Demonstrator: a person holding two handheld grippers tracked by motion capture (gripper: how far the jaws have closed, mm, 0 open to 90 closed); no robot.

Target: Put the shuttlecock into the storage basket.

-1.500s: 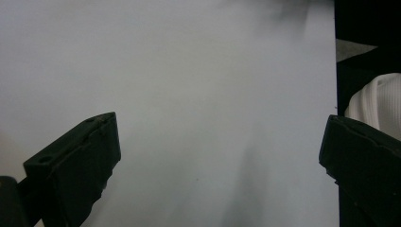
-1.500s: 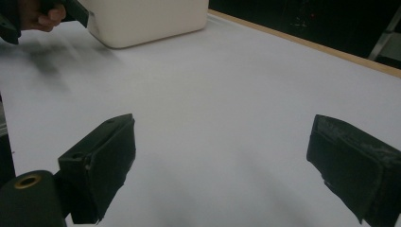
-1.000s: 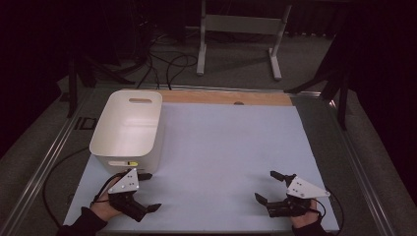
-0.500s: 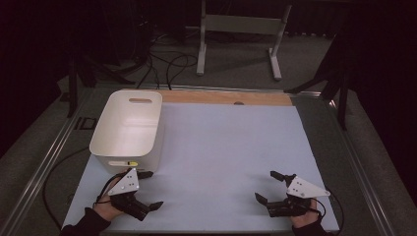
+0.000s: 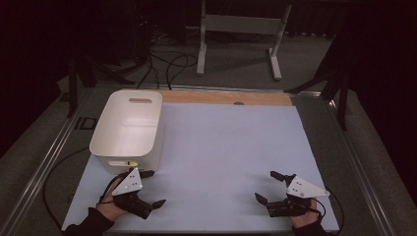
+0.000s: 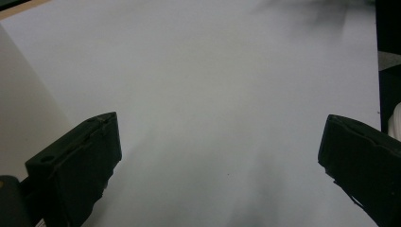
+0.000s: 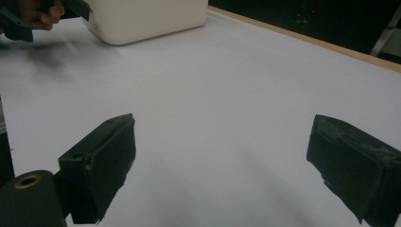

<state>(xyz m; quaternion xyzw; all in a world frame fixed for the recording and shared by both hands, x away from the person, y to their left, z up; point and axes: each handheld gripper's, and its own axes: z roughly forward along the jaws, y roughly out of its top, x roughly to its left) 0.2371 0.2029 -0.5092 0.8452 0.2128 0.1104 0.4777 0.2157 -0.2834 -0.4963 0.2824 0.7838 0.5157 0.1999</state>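
The bin [image 5: 129, 129] is a white plastic box with rounded corners, a slot handle cut in its far wall and a small label with a yellow mark on its near wall; it stands upright just beyond the left gripper [image 5: 151, 189], almost touching it, and well apart from the right gripper [image 5: 268, 187], far to that gripper's left. Both grippers are held low over the pale blue mat [image 5: 231, 147] with their jaws wide apart and nothing between them. In the right gripper view the bin [image 7: 149, 16] stands ahead and to the left, beside the other hand [image 7: 40, 12].
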